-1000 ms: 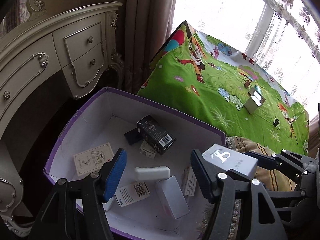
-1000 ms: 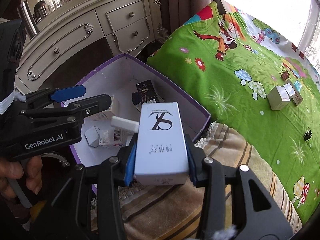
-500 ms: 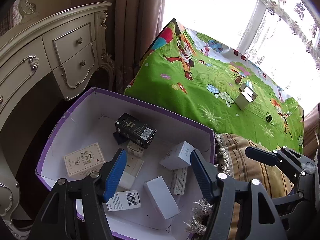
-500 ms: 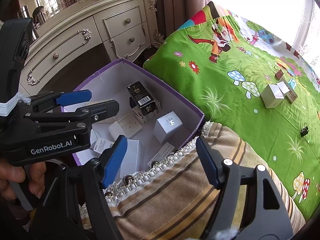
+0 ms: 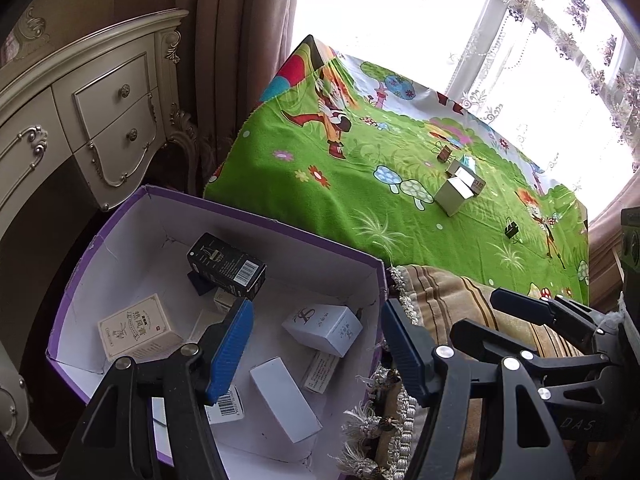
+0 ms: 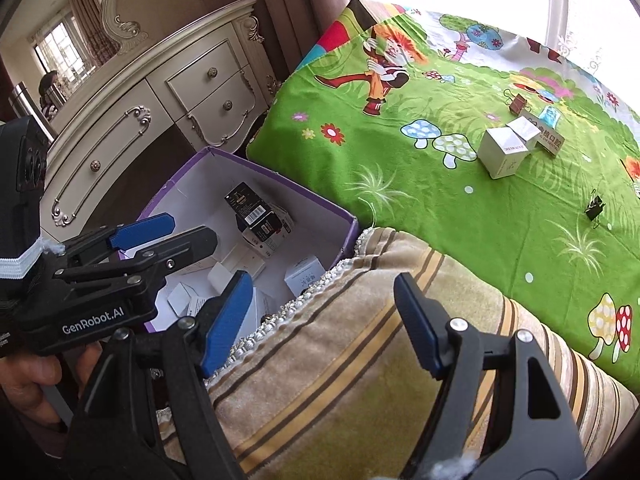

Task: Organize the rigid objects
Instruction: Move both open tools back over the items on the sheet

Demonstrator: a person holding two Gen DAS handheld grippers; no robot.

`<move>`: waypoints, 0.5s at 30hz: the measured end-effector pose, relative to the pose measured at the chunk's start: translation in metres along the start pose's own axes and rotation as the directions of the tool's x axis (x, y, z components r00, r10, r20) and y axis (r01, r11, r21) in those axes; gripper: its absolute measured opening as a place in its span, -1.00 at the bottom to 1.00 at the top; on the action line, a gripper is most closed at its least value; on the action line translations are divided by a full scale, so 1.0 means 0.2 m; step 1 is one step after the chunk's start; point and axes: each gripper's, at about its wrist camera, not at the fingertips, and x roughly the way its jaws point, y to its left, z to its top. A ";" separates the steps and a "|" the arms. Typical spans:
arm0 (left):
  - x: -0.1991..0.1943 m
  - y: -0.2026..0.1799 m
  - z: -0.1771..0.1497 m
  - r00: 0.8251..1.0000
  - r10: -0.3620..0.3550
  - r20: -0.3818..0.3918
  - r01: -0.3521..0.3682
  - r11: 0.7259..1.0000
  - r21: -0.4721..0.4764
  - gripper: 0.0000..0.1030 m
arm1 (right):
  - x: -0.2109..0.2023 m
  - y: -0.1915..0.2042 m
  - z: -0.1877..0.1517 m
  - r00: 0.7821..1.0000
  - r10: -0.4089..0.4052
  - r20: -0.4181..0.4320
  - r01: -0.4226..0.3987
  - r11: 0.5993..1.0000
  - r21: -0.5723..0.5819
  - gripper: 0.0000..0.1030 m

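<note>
A purple-rimmed cardboard box (image 5: 264, 220) (image 6: 280, 178) on the floor holds several small cartons, among them a white carton with a black logo (image 5: 324, 328) (image 6: 306, 276), a black carton (image 5: 226, 266) (image 6: 256, 220) and a beige one (image 5: 138, 332). My left gripper (image 5: 316, 348) (image 6: 176, 232) is open and empty above the box's near side. My right gripper (image 6: 320, 320) (image 5: 476, 316) is open and empty over a striped cushion (image 6: 360, 360). On the green cartoon blanket (image 6: 400, 180) (image 5: 340, 192) lie white cartons (image 6: 502, 152) (image 5: 454, 194), a small brown item (image 6: 517, 103) and a black binder clip (image 6: 594, 208) (image 5: 511, 230).
A cream dresser with drawers (image 5: 108, 112) (image 6: 180, 92) stands left of the box. Brown curtains (image 5: 232, 60) hang behind it. A bright window with lace curtain (image 5: 520, 32) lies beyond the blanket. The striped cushion (image 5: 452, 292) sits right of the box.
My right gripper opened and let the white logo carton fall into the box, then drew back over the cushion. My left gripper rose and stayed open.
</note>
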 end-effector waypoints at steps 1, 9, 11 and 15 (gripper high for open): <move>0.00 -0.02 0.00 1.000 -0.009 -0.001 0.009 1.000 0.006 0.30 | -0.01 -0.03 0.00 1.000 0.000 0.002 0.000 1.000 0.017 0.47; 0.06 -0.20 0.06 0.996 -0.086 -0.021 0.087 0.995 0.041 0.30 | -0.08 -0.25 0.01 0.998 -0.054 0.026 0.050 0.992 0.112 0.48; 0.08 -0.25 0.08 0.995 -0.098 -0.027 0.099 0.994 0.049 0.30 | -0.09 -0.32 0.01 0.997 -0.069 0.028 0.064 0.988 0.143 0.47; 0.12 -0.35 0.12 0.991 -0.124 -0.043 0.126 0.991 0.051 0.30 | -0.12 -0.46 0.02 0.993 -0.112 0.038 0.103 0.976 0.192 0.47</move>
